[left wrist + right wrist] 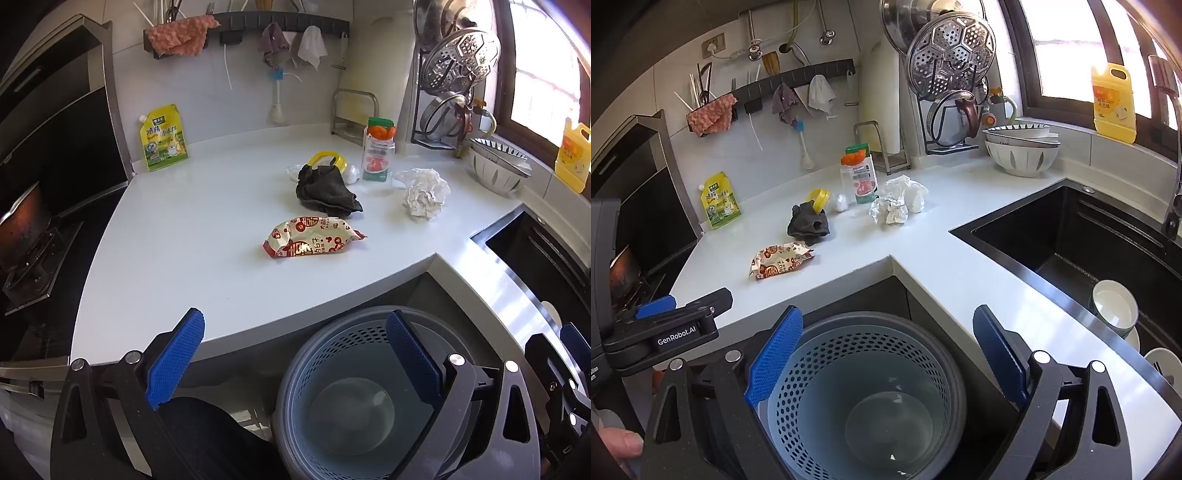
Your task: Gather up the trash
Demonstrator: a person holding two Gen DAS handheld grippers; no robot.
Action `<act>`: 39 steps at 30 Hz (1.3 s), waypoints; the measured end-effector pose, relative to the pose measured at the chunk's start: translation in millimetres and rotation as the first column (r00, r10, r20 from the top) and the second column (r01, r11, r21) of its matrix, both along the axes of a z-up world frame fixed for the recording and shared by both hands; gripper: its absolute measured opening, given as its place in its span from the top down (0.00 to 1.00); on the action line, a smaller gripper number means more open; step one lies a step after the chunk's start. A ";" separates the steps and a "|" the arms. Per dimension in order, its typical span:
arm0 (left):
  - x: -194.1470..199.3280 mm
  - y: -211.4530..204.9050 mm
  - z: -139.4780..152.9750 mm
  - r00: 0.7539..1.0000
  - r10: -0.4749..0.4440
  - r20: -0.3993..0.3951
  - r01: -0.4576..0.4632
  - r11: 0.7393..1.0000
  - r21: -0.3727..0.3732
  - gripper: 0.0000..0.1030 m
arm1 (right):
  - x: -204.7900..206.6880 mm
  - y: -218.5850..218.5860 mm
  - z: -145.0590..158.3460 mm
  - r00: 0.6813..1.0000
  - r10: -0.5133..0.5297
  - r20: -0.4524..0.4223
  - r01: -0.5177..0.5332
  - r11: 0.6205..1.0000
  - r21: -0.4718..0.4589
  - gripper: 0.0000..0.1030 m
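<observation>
A red-and-cream snack wrapper lies on the white counter. Behind it are a dark crumpled cloth, crumpled white paper and crumpled foil. A grey perforated trash bin stands on the floor below the counter edge, with nothing visible in it. My left gripper is open and empty, above the bin and counter edge. My right gripper is open and empty over the bin.
On the counter: a yellow-green pouch, a clear jar with its yellow lid beside it, stacked bowls. A black sink with bowls is on the right. A stove is on the left.
</observation>
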State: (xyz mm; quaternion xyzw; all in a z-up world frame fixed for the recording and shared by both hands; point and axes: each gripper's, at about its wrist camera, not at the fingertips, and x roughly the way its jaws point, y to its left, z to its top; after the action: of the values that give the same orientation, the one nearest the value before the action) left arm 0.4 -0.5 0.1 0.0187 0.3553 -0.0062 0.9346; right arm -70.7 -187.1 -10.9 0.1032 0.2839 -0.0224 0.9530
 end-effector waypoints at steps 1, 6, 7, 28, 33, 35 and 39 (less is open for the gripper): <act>0.3 -0.3 0.1 1.000 0.001 0.002 -0.001 1.000 0.005 0.06 | -0.1 0.0 0.3 1.000 0.000 0.001 0.000 1.000 -0.002 0.13; -3.5 -5.2 0.8 1.000 0.004 0.008 -0.004 1.000 0.014 0.06 | -1.3 -0.4 1.5 1.000 0.000 0.006 0.000 1.000 -0.004 0.13; -3.7 -6.0 1.1 1.000 0.005 0.009 -0.005 1.000 0.016 0.06 | -1.3 -0.4 1.5 1.000 0.001 0.006 -0.001 1.000 -0.004 0.13; -2.0 9.6 0.3 1.000 0.015 0.010 -0.015 1.000 -0.008 0.06 | -4.0 2.7 6.8 1.000 0.008 0.014 -0.008 1.000 0.002 0.13; -2.8 11.8 1.2 1.000 0.017 0.013 -0.017 1.000 -0.006 0.06 | -5.0 2.9 7.2 1.000 0.006 0.016 -0.006 1.000 0.002 0.13; -3.0 12.8 1.2 1.000 0.018 0.013 -0.018 1.000 -0.005 0.06 | -4.9 2.5 6.9 1.000 0.007 0.016 -0.007 1.000 0.003 0.13; -2.4 11.8 0.7 1.000 0.018 0.011 -0.018 1.000 -0.005 0.06 | -5.0 2.9 7.1 1.000 0.007 0.017 -0.007 1.000 0.002 0.13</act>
State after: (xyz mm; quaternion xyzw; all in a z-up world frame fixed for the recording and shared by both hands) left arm -2.0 11.3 0.8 0.0136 0.3502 0.0013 0.9366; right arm -75.7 -184.2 -3.8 0.1035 0.2762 -0.0181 0.9553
